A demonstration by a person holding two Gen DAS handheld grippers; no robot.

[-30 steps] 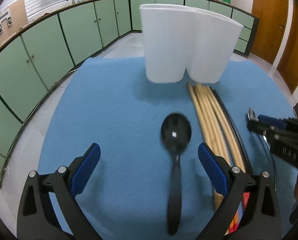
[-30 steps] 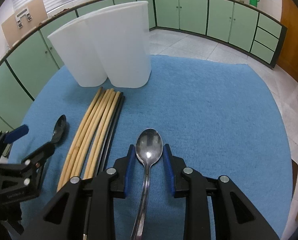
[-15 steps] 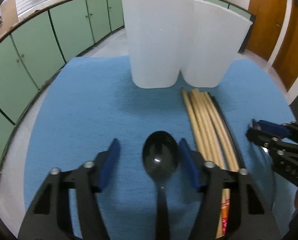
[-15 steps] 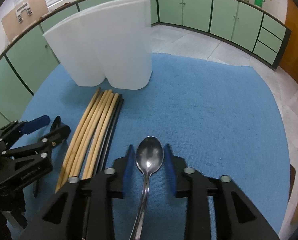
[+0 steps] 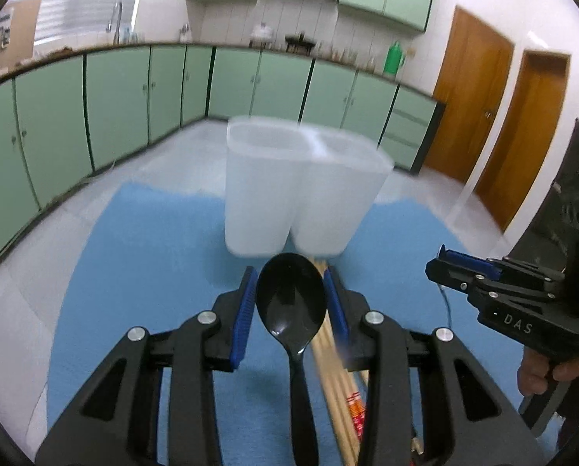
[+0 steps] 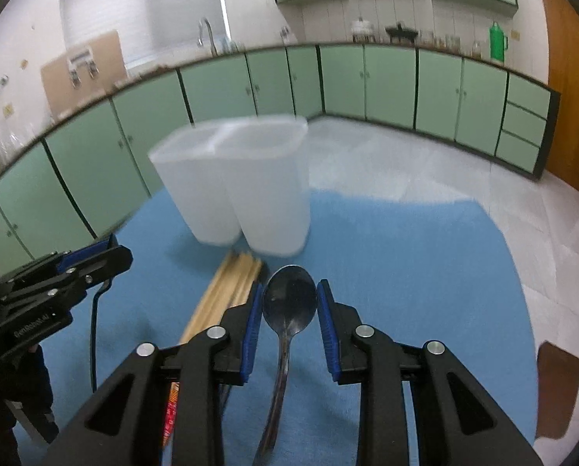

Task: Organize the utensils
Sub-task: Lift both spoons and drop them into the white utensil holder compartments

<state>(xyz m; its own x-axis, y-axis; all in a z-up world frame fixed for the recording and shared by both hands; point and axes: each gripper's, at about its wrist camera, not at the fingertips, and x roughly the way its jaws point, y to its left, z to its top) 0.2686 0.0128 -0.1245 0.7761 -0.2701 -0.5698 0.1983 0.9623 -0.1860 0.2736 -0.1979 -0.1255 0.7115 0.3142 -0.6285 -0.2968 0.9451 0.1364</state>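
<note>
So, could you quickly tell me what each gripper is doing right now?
Left gripper: jaws just closed, shut on the black spoon.
Right gripper: shut on the metal spoon.

Left wrist view: camera behind left gripper (image 5: 290,303), looking forward and down along blue-padded fingers, close above blue cloth-covered table (image 5: 141,272). Faces translucent white two-compartment plastic holder (image 5: 301,194), near, with green kitchen cabinets (image 5: 106,101) beyond.

Right wrist view: same setup behind right gripper (image 6: 289,310), facing same holder (image 6: 242,186) from right of it.

Shared: holder, table, bundle of long tan wooden chopsticks (image 6: 227,287), cabinets. Each view catches other gripper at its edge.
</note>
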